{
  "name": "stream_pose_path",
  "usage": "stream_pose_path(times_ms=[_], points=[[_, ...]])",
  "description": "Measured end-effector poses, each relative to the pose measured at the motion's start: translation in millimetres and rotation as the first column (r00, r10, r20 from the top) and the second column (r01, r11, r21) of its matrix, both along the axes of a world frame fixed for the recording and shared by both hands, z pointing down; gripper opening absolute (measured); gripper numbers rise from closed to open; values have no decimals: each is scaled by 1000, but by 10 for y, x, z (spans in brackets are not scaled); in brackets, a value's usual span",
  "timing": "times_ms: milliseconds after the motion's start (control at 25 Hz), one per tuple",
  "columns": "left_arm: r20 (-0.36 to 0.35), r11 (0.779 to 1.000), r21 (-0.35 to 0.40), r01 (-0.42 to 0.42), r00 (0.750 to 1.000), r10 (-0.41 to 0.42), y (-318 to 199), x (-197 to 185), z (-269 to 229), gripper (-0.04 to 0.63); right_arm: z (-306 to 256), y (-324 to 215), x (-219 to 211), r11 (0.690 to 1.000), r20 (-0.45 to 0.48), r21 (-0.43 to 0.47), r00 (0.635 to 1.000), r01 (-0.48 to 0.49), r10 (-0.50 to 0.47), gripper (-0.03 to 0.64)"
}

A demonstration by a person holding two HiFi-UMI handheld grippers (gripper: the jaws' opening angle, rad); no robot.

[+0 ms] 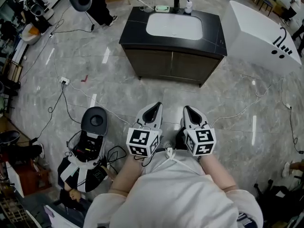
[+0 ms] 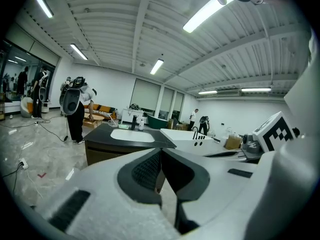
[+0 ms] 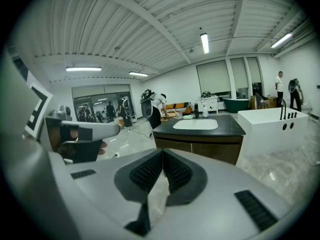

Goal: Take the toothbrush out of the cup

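Note:
A toothbrush [image 1: 142, 3] slants out of a small clear cup [image 1: 149, 7] at the back left of the black vanity top [image 1: 135, 25], beside the white sink [image 1: 174, 26]. The cup [image 2: 114, 123] looks tiny and far off in the left gripper view. I hold both grippers close to my body, well short of the vanity, pointing toward it. My left gripper [image 1: 155, 109] is shut and empty. My right gripper [image 1: 188, 110] is shut as well, with nothing between its pads. Each gripper view shows its jaws [image 2: 161, 151] [image 3: 162, 154] meeting at the tips.
A green soap dish [image 1: 162, 8], a black faucet [image 1: 176, 2] and a white bottle [image 1: 188, 4] line the vanity's back edge. A white bathtub [image 1: 259, 30] stands at the right. Cables and a power strip [image 1: 65, 81] lie on the marble floor. Equipment [image 1: 90, 141] sits at my left. A person [image 1: 97, 4] stands behind.

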State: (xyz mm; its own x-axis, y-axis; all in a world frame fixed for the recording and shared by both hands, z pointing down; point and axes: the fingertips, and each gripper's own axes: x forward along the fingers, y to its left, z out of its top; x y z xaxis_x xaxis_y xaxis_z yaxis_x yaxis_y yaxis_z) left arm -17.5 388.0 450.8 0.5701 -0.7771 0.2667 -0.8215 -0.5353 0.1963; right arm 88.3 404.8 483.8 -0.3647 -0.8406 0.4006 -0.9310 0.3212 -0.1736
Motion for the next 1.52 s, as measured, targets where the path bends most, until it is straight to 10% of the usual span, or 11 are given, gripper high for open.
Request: stream_pose_path(times_ms=[1520], points=[[37,980,-92,175,984,-172,-3591,557,180,20,79,-3782,586,971,-18,-68,973,228,-230,28]])
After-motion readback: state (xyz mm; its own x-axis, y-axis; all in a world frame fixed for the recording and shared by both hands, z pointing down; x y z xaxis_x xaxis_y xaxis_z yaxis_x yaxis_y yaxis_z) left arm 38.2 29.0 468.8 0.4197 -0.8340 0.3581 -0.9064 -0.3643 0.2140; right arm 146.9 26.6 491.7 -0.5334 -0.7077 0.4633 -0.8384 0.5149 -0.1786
